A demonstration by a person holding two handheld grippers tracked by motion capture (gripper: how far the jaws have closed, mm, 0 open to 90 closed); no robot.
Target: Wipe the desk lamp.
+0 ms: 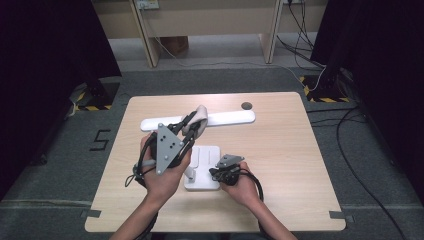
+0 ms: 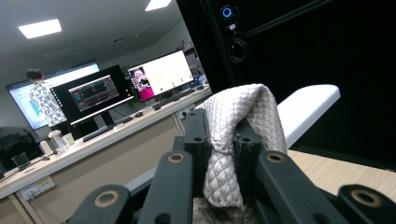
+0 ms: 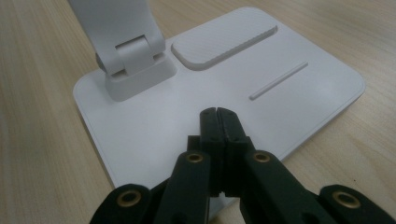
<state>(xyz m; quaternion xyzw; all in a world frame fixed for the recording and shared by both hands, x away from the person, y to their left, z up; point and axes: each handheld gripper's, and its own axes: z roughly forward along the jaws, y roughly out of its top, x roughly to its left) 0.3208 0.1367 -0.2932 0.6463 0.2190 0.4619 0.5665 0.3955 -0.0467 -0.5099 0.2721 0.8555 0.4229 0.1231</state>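
Observation:
A white desk lamp stands mid-table, with a flat square base (image 1: 205, 181) and a long head bar (image 1: 227, 118). My left gripper (image 1: 193, 125) is raised beside the bar, shut on a cream quilted cloth (image 1: 199, 116). In the left gripper view the cloth (image 2: 238, 112) bulges up between the jaws of the left gripper (image 2: 222, 128), in front of the lamp head (image 2: 310, 105). My right gripper (image 1: 216, 173) is shut with nothing in it. Its tips (image 3: 217, 113) sit low over the base (image 3: 154, 126), near the hinge (image 3: 133, 58).
A small dark round disc (image 1: 246, 105) lies in the tabletop behind the lamp head. The wooden table (image 1: 285, 160) has bare room to the right. Beyond the table are a desk with monitors (image 2: 93, 95), a standing person (image 2: 39, 93) and floor cables (image 1: 350, 130).

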